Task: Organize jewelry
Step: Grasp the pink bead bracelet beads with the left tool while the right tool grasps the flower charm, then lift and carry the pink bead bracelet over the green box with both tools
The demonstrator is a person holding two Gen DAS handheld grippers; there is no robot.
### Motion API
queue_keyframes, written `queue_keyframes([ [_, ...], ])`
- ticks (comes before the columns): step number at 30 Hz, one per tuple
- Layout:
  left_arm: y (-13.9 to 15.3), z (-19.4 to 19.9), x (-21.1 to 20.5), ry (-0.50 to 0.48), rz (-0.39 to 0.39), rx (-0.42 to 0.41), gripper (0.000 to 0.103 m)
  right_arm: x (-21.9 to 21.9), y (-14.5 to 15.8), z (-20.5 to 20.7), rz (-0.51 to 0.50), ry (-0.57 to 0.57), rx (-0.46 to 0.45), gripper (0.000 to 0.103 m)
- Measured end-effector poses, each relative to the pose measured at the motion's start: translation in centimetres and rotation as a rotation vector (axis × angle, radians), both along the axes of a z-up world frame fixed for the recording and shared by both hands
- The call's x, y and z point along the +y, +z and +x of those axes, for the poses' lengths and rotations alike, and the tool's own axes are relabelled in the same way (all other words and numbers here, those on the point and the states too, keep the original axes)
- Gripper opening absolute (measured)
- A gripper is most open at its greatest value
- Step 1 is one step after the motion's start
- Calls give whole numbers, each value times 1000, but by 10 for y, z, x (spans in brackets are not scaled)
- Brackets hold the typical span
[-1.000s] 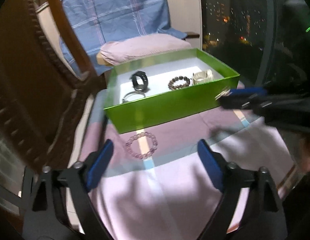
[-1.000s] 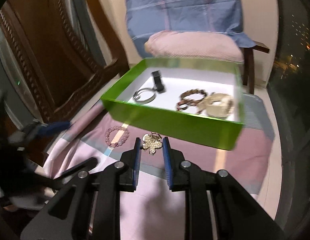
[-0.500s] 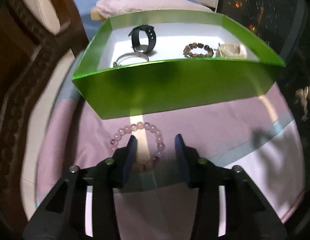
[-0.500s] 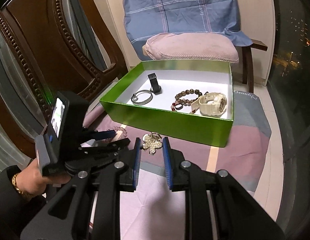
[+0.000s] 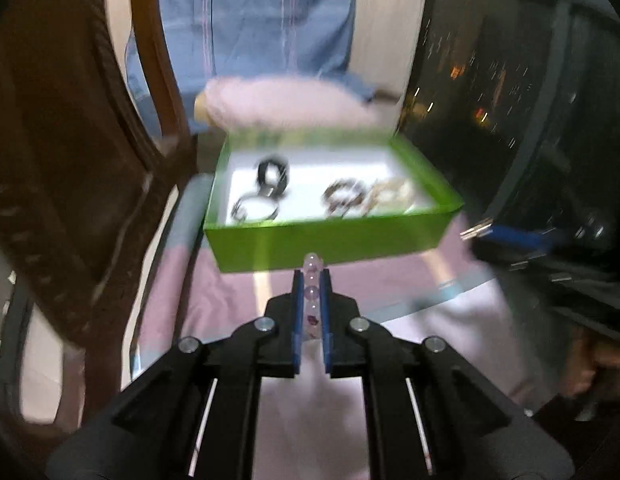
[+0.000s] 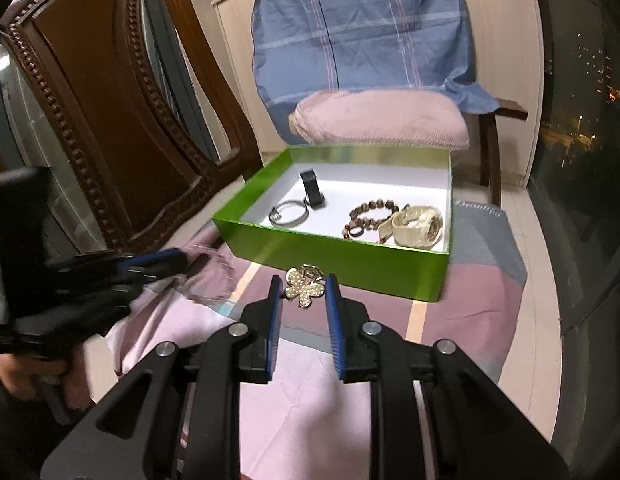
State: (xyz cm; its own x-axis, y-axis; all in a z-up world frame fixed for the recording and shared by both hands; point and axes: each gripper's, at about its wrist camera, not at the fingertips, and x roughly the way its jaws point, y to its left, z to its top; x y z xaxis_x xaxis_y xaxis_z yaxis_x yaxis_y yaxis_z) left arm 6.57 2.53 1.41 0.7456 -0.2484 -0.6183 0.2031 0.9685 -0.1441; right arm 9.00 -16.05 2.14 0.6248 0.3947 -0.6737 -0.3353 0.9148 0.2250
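Starting from the left side of the scene, the left gripper [image 5: 311,280] has its blue pads pinched tight on a pale purple bead bracelet [image 5: 312,292], and in the right wrist view that bracelet [image 6: 214,276] hangs as a blurred loop from the tool's tip, lifted off the pink and mauve cloth [image 6: 310,400] and not yet over the box. Next along sits the green box [image 6: 333,256], open-topped with a white floor, and it already holds four pieces: a silver bangle [image 6: 289,213] near the left front, a black band [image 6: 312,195] standing just behind it, a brown bead bracelet [image 6: 369,216] further right, and a cream wristwatch [image 6: 417,225] against the right wall. Just in front of the box, the right gripper [image 6: 302,292] holds a gold flower-shaped brooch [image 6: 304,289] between its pads; the jaws stand fairly narrow around it, and it looks gripped rather than loose. By my reckoning the sorting is well past halfway: four items are stowed, the last two visible pieces are both in hand, and nothing else shows lying on the cloth. What remains, I'd judge, is carrying the purple bracelet and the brooch over the green wall and letting them down onto free white floor, which lies mostly toward the back of the box.
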Motion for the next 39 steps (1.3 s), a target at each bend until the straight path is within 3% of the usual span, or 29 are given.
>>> queue_keyframes([
  [6, 18, -47, 6, 9, -47, -90, 8, -14, 11, -42, -2, -69, -58, 22],
  [11, -3, -37, 6, 16, -22, 6, 8, -13, 6, -67, -30, -103, -64, 21],
  [39, -10, -34, 8, 30, 4, 36, 8, -6, -2, -64, -53, -98, -42, 21],
])
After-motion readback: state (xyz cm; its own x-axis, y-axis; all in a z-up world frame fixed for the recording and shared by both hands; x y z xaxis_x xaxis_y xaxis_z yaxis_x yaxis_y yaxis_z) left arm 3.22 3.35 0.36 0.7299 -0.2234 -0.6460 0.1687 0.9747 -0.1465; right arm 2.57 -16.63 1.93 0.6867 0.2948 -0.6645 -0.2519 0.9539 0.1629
